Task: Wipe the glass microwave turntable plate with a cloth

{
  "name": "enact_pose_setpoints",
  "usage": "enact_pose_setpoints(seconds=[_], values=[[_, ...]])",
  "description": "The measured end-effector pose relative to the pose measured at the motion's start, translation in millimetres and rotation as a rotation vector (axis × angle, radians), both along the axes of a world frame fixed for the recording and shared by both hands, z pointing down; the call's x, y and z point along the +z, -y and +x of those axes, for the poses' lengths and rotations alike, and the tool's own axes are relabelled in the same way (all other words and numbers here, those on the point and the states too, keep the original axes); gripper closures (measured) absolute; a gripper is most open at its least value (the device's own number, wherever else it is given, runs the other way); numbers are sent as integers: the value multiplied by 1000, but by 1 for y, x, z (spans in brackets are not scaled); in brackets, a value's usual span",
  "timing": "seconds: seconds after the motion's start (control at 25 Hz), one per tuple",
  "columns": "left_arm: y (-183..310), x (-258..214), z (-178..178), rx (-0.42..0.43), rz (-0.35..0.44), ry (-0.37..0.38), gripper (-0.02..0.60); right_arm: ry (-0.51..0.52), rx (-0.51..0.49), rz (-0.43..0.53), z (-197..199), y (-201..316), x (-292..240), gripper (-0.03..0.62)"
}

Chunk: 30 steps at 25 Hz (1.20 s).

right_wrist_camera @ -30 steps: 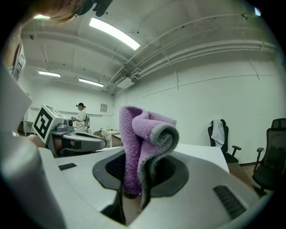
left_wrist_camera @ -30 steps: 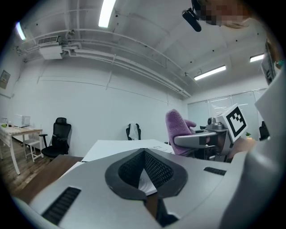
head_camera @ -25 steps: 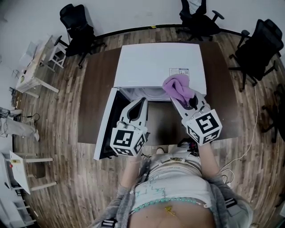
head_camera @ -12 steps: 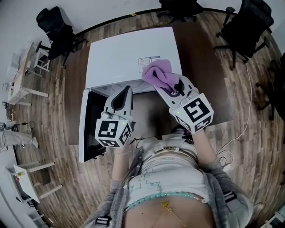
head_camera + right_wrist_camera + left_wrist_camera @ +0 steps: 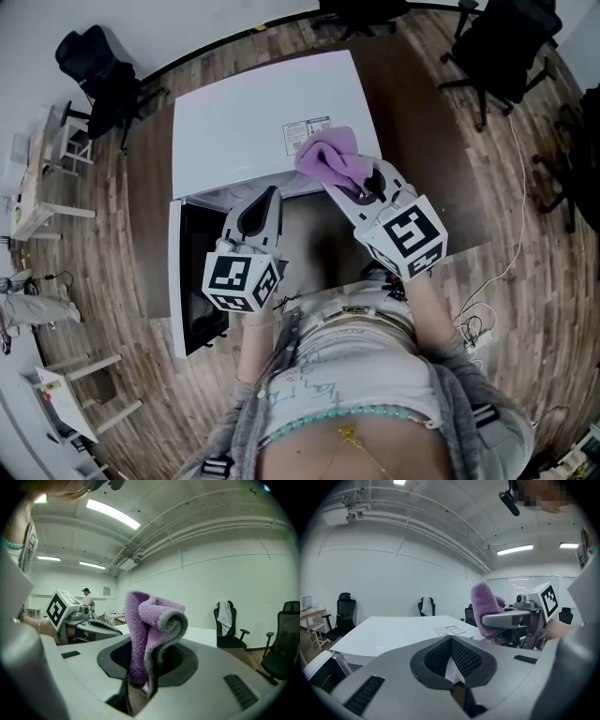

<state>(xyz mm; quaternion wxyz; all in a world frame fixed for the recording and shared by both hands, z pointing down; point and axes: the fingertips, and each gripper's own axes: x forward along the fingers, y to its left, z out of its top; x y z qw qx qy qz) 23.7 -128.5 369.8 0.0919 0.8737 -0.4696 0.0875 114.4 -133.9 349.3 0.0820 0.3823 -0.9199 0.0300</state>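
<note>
The brown table [image 5: 422, 159] carries a white microwave [image 5: 253, 122] with its door [image 5: 192, 272] swung open to the left, presumably so the glass turntable plate can be reached; the plate itself shows in no view. The left gripper [image 5: 265, 199], jaws pressed together on nothing, hovers at the opening. The right gripper [image 5: 356, 187] pinches a folded purple cloth [image 5: 328, 155] upright, ready for wiping.

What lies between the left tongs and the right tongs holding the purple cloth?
Head view: only bare brown tabletop in front of the open microwave.
</note>
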Motion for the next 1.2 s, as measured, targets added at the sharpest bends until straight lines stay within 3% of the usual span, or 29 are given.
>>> enact_pose_setpoints(seconds=[0.36,0.72,0.8,0.96,1.2], values=[[10,14,-77,26,-52,-17,571,-2,89,-29,-51,18,7,477],[19,29,-113,95,-102,-16,571,-16,152,-79,-88,34,20,477],[19,37,-110,108,-115,-53,571,-21,169,-89,-87,36,24,477],[18,54,-99,121,-169,-247,571,-40,182,-100,-84,38,29,477],[20,102,-94,21,-284,-305,569,-41,170,-115,-75,42,33,477]])
